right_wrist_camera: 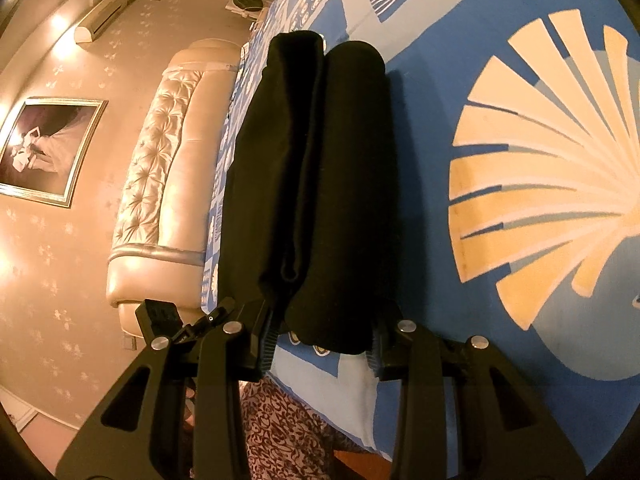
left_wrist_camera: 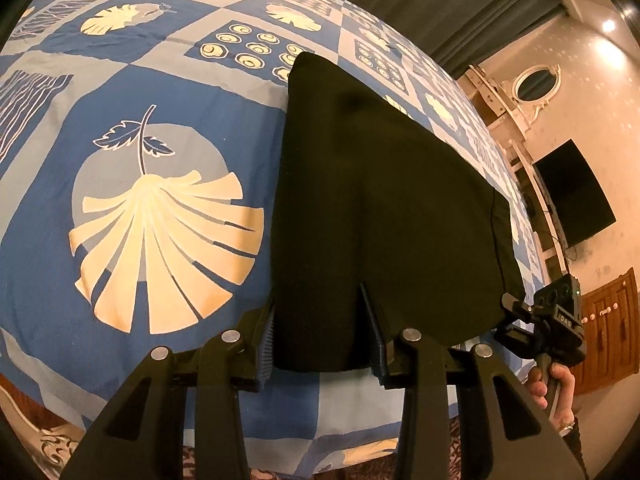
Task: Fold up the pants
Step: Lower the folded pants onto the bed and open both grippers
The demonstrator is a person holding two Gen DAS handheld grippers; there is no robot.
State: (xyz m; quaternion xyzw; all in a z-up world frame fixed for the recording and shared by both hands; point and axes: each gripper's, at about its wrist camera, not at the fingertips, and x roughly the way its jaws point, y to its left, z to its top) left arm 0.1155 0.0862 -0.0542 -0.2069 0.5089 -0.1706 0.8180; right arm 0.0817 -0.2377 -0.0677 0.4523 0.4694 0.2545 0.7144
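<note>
The black pants (left_wrist_camera: 380,208) lie folded on the blue patterned bedspread (left_wrist_camera: 120,208). My left gripper (left_wrist_camera: 320,332) has its jaws apart, one on each side of the near left edge of the fabric. In the right wrist view the pants (right_wrist_camera: 320,184) show as two thick stacked folds. My right gripper (right_wrist_camera: 324,340) has its jaws apart around the near end of that bundle. The right gripper also shows in the left wrist view (left_wrist_camera: 520,312), at the pants' near right corner, held by a hand (left_wrist_camera: 556,392).
The bed's near edge (left_wrist_camera: 352,412) drops to a patterned carpet (right_wrist_camera: 280,432). A padded headboard (right_wrist_camera: 160,184) stands at one end of the bed. A dark TV (left_wrist_camera: 572,196) hangs on the wall and a wooden cabinet (left_wrist_camera: 612,320) stands below it.
</note>
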